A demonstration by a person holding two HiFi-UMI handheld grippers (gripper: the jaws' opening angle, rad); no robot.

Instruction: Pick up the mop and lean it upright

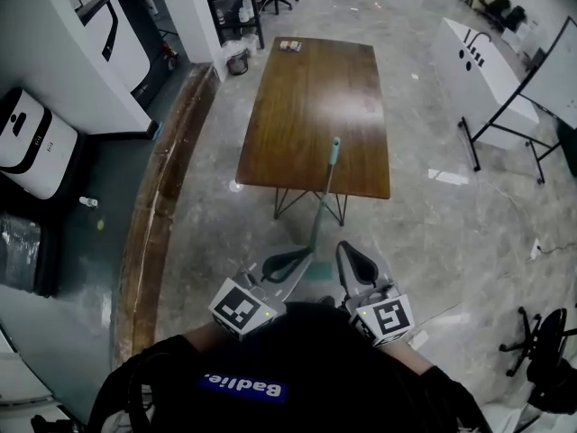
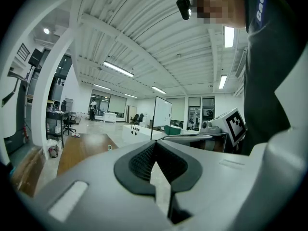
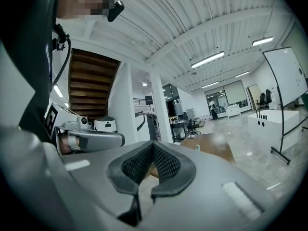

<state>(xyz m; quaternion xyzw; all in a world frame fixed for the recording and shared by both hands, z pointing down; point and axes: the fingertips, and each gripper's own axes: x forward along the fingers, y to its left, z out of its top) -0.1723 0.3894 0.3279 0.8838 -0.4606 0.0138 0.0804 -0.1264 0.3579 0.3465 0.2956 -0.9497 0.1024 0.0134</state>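
The mop stands upright, its thin pole point(image 1: 323, 197) leaning against the front edge of the wooden table point(image 1: 306, 88), with the pale green tip above the tabletop. A bit of teal at the pole's foot shows between my grippers; the mop head is mostly hidden. The pole's tip also shows small in the left gripper view as the mop tip point(image 2: 109, 147) and in the right gripper view as the mop tip point(image 3: 196, 147). My left gripper point(image 1: 302, 258) and right gripper point(image 1: 347, 249) sit low on either side of the pole's foot. Both are shut, pads together, with nothing between them.
A whiteboard on a stand point(image 1: 505, 88) is at the right, and an office chair point(image 1: 541, 350) at the lower right. White machines point(image 1: 27, 142) stand at the left beyond a raised wooden floor edge point(image 1: 158, 206). A small object point(image 1: 289, 45) lies at the table's far end.
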